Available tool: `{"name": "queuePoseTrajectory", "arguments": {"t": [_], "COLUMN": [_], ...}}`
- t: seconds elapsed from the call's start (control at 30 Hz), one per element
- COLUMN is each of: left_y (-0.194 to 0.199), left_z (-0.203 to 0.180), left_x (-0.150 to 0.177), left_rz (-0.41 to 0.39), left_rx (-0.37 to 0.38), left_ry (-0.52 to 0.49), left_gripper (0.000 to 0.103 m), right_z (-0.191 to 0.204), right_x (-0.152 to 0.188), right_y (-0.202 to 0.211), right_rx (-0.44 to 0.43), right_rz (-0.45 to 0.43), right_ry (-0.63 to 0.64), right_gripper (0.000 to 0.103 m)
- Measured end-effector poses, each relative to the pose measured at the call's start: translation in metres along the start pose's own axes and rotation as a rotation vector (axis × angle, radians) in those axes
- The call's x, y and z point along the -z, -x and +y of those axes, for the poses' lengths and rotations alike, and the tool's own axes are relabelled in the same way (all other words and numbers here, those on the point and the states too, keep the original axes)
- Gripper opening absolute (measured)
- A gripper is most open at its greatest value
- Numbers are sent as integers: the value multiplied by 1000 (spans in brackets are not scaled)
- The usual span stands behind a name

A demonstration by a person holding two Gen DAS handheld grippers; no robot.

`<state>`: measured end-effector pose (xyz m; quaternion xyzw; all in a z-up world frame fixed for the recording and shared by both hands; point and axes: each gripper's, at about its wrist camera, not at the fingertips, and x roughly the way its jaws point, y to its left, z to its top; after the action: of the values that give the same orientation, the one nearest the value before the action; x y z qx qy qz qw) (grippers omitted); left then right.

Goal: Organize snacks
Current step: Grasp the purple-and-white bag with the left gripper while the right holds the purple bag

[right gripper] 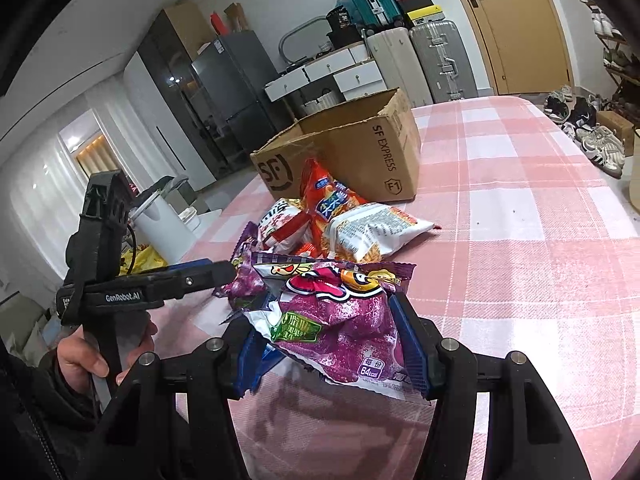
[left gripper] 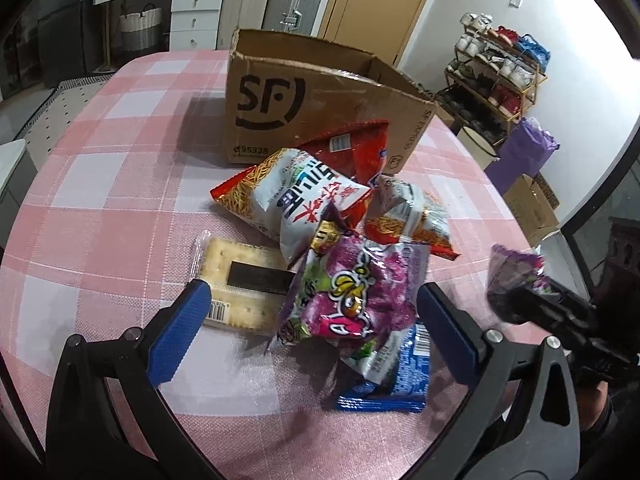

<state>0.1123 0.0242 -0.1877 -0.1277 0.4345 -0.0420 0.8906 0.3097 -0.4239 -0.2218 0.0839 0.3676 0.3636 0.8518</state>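
Right gripper clamped on a purple crinkled foil snack packet, blue pads pressed to both sides, packet held clear of the pink-and-white checked tablecloth. Left gripper spread wide and empty, poised over a second purple packet atop the pile, beside a clear-wrapped cracker slab and red-and-white noodle-snack bags. Mid-sorting, judged: one packet picked, not yet stowed. Next, probably carrying it over the pile and into the open brown cardboard box beyond, then lowering and closing the left jaws on the next packet.
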Motion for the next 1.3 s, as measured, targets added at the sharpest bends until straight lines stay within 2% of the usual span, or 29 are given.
{"name": "queuePoseTrajectory", "arguments": {"t": [0.13,0.5,0.63,0.7,0.77,1.03,1.3], "left_y": [-11,-40,-45,-46,-46,-42,-32], "left_z": [3,-5,-7,-6,-3,0,-4], "left_x": [-5,-14,-16,-15,-13,-11,-11], "left_rz": [13,56,51,47,60,58,41], "left_rx": [8,56,74,89,117,130,100], "left_ry": [6,-13,-14,-21,-28,-35,-44], "left_gripper": [103,101,90,80,62,46,45], "right_z": [3,-4,-3,-2,0,12,26], "right_x": [-4,-5,-6,-6,-5,-7,-8], "right_y": [5,0,0,0,1,11,15], "right_rx": [-7,-4,-11,-13,-12,-6,3], "right_rz": [-20,-3,-10,-11,-12,-29,-35], "right_ry": [5,-13,-3,0,2,27,58], "right_gripper": [60,60,60,60,60,60,60]}}
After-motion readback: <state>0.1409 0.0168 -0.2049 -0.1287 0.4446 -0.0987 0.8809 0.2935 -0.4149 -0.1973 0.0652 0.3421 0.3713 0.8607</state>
